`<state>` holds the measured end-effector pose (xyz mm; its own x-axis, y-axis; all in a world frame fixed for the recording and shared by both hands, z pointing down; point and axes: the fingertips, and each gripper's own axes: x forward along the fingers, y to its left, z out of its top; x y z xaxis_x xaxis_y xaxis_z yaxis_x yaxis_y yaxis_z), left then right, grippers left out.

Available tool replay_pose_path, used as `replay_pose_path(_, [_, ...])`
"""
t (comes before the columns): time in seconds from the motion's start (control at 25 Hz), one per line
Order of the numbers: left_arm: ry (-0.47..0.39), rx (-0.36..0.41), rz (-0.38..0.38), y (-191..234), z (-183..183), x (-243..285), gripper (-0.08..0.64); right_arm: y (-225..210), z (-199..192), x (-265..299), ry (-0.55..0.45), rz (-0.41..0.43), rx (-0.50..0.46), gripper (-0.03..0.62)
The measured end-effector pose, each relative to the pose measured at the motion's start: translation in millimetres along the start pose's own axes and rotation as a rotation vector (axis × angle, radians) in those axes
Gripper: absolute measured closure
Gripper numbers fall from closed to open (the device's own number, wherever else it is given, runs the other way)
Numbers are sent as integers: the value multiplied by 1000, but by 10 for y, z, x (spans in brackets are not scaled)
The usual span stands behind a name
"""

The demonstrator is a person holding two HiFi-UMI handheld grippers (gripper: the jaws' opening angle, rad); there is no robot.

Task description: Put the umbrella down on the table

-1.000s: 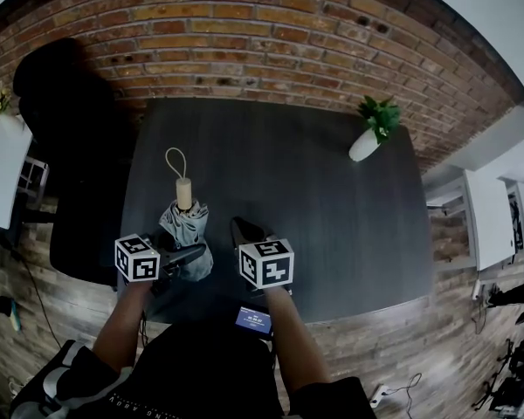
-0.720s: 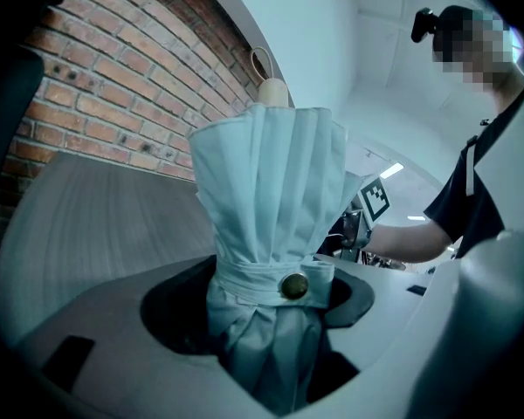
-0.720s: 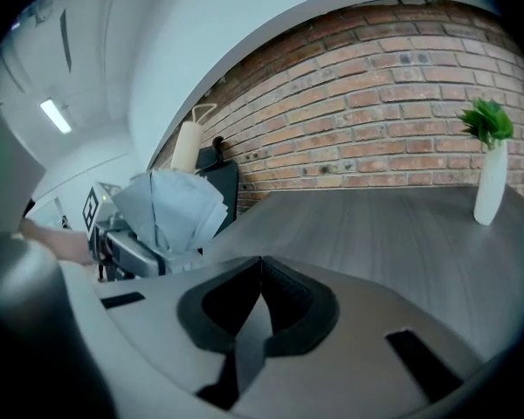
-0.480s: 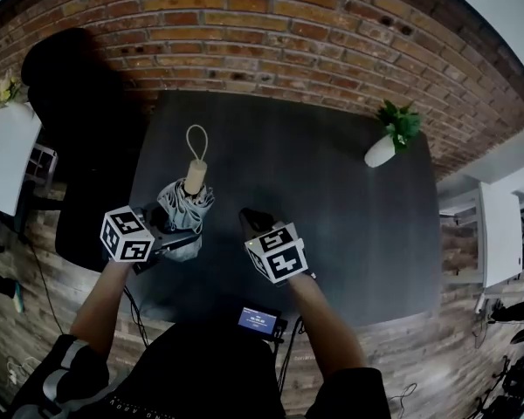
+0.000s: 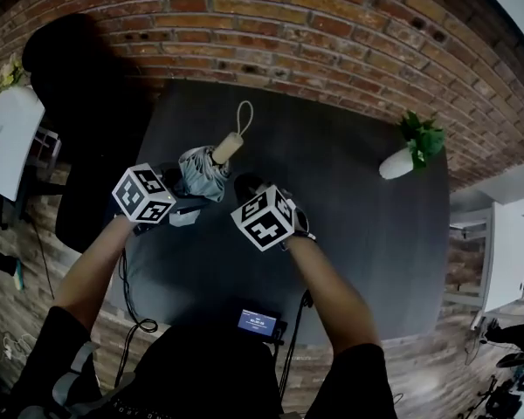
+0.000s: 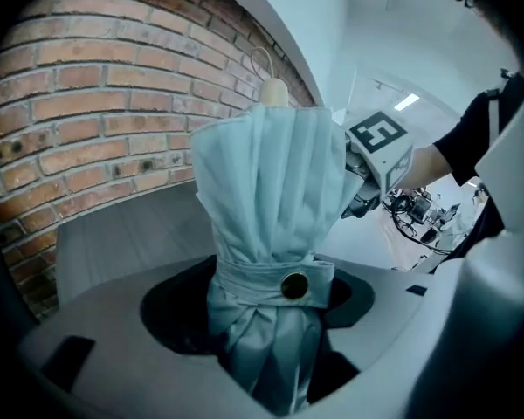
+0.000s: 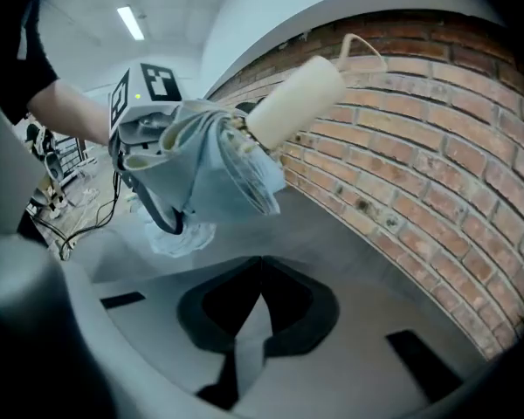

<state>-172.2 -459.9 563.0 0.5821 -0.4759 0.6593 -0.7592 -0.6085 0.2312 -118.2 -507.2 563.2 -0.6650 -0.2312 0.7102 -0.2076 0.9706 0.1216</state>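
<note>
A red brick wall [image 5: 271,24] runs across the top of the head view, and a dark grey rectangular table [image 5: 349,225] stands against it, filling the middle of the scene. A black chair [image 5: 79,85] sits at the table's left end. The person's two bare forearms reach in from below toward the left half of the table, each hand holding a gripper topped with a cube of square markers. The left gripper [image 6: 275,312] is clamped around a folded pale blue-grey umbrella [image 5: 201,171], its jaws pressing on the gathered fabric just below the closing strap with its round snap button [image 6: 294,285]. The umbrella is over the left part of the table, tilted, with its cream handle [image 5: 227,147] and thin wrist loop [image 5: 244,114] pointing up and away toward the brick wall. Whether its lower end touches the tabletop cannot be told. The right gripper [image 7: 262,264] is just beside the umbrella on its right, jaw tips together with nothing between them. A small green plant in a white pot [image 5: 395,164] stands at the table's far right corner, well apart from the umbrella. A small device with a lit screen [image 5: 254,320] sits at the near table edge.
</note>
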Motion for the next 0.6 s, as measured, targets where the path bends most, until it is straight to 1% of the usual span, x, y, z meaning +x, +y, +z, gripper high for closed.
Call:
replay_pose_path(0.08, [46, -22, 23, 181, -33, 172, 267, -90, -8, 164, 12, 8, -9, 583])
replay_pose_path(0.24, [127, -82, 51, 496, -144, 472, 267, -291, -82, 507, 55, 26, 20, 583])
replay_pose_path(0.32, [158, -118, 60, 634, -182, 597, 267, -416, -149, 665, 77, 29, 50, 583])
replay_pose_path(0.44, [171, -166, 71, 829, -126, 723, 267, -580, -227, 854, 96, 33, 92, 583])
replay_pose_path(0.6, [198, -175, 85, 1032, -24, 819, 267, -660, -275, 1053, 109, 46, 113, 583])
